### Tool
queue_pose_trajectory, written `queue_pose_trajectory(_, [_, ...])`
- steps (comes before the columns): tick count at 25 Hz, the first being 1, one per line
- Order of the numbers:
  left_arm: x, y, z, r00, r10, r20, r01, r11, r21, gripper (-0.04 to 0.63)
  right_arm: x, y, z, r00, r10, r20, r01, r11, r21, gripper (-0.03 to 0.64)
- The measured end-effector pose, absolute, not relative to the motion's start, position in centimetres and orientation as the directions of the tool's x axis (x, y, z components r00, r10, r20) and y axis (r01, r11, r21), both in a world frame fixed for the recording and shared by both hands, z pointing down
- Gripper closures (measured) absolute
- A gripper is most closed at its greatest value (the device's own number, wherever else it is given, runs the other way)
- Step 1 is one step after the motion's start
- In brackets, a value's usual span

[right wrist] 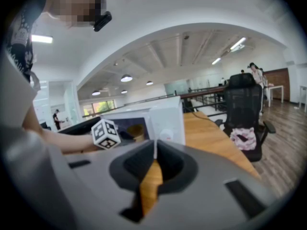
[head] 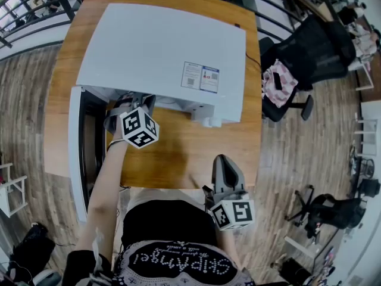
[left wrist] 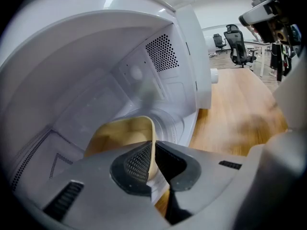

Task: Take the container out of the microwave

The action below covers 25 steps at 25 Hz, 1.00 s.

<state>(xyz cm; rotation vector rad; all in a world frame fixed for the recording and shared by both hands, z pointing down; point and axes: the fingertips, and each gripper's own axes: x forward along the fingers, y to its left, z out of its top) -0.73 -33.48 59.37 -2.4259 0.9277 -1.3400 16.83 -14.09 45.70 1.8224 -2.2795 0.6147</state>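
Note:
The white microwave (head: 161, 52) stands on the wooden table (head: 178, 154) with its door (head: 75, 148) swung open to the left. Inside the cavity sits a pale yellow container (left wrist: 120, 133), also seen in the right gripper view through the opening (right wrist: 135, 130). My left gripper (left wrist: 153, 150) reaches into the cavity (head: 128, 103) and is shut on the container's thin rim, one pad inside the wall and one outside. My right gripper (head: 225, 168) hovers at the table's near edge, apart from the microwave, its jaws (right wrist: 154, 152) together with nothing between them.
The open door juts out past the table's front-left edge. A black office chair (head: 309, 52) with a pink cloth stands to the right of the table. Bare wooden tabletop (left wrist: 240, 114) lies in front of the microwave's right half.

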Motion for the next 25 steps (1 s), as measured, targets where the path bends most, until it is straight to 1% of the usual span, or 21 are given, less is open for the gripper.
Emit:
queue_pose_trajectory(16, [-0.7, -32.4, 57.5, 0.414, -0.597, 0.687, -0.404, -0.797, -0.449, 0.554, 16.3, -14.3, 45.5, -0.266, -0.894, 0.36, -0.955, 0.195, -0.222, 0.577])
queue_pose_trajectory(25, [-0.9, -30.9, 55.4, 0.427, -0.616, 0.663, -0.409, -0.785, -0.466, 0.555, 16.0, -14.0, 44.6, -0.285, -0.902, 0.324, -0.949, 0.217, -0.231, 0.577])
